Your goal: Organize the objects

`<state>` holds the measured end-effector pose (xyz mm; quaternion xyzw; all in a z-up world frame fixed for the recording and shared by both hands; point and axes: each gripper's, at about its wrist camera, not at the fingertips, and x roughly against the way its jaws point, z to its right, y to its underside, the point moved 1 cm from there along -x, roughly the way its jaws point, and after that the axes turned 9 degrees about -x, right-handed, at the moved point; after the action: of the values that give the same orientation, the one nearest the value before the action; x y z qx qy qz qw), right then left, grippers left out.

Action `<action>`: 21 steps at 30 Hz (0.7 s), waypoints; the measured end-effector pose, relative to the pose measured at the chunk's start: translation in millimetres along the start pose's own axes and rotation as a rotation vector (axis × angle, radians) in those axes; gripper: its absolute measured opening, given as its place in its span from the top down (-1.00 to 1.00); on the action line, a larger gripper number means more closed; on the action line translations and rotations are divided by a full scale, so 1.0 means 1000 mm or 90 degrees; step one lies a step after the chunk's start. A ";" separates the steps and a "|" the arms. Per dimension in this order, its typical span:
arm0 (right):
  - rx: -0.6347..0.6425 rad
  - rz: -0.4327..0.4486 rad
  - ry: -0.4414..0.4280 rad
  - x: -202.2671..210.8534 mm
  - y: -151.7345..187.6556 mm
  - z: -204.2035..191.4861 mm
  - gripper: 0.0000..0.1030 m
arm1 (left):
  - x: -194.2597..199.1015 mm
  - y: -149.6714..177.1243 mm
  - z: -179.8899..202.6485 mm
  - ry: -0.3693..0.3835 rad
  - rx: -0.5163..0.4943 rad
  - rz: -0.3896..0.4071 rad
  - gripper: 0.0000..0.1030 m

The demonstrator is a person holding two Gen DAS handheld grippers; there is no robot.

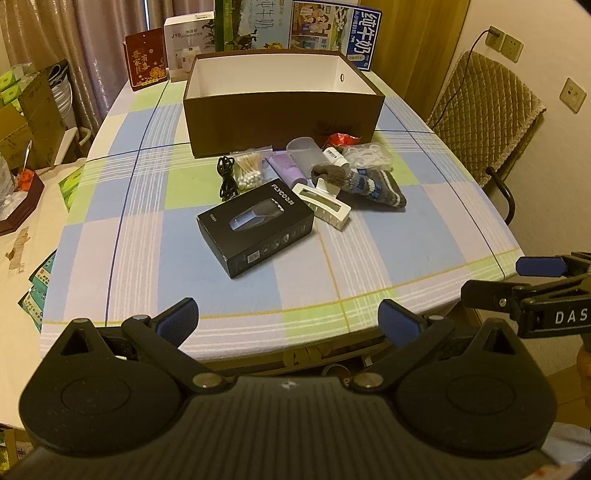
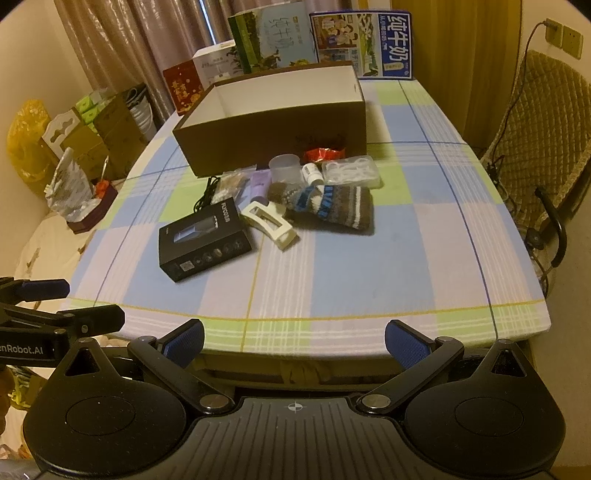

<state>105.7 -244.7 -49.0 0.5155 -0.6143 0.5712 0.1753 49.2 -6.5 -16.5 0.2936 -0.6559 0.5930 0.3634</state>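
A brown open box point(image 1: 280, 122) point(image 2: 273, 133) with a white inside stands mid-table. In front of it lie a black shaver box point(image 1: 255, 229) point(image 2: 205, 240), a white hair claw point(image 1: 323, 201) point(image 2: 271, 223), a striped knit sock point(image 1: 373, 182) point(image 2: 328, 205), a purple tube point(image 1: 286, 168) point(image 2: 260, 184), a cotton swab bag point(image 1: 249, 170), a black cable point(image 1: 227, 177), a clear cup point(image 1: 304, 149) point(image 2: 284, 168) and a bag of white loops point(image 2: 351, 170). My left gripper point(image 1: 290, 321) and right gripper point(image 2: 295, 343) hover open at the table's near edge, both holding nothing.
The checked tablecloth point(image 1: 369, 266) point(image 2: 369, 266) covers the table. Milk cartons point(image 1: 332, 29) point(image 2: 364, 44) and a red box point(image 1: 146, 59) stand behind the brown box. A quilted chair point(image 1: 487, 110) point(image 2: 546, 147) sits at the right. Cardboard boxes point(image 1: 33, 110) are stacked at the left.
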 end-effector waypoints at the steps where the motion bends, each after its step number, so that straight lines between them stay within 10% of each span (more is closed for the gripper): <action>1: 0.000 0.002 -0.002 -0.001 -0.002 0.001 -0.97 | -0.001 -0.002 0.000 0.001 0.000 0.000 -0.98; 21: 0.023 0.027 -0.025 -0.034 -0.042 0.023 -0.97 | -0.046 -0.039 -0.023 -0.010 -0.028 0.006 -0.98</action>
<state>162.9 -242.1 -60.9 0.5164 -0.6177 0.5759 0.1418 109.6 9.6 -31.7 0.2868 -0.6729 0.5778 0.3620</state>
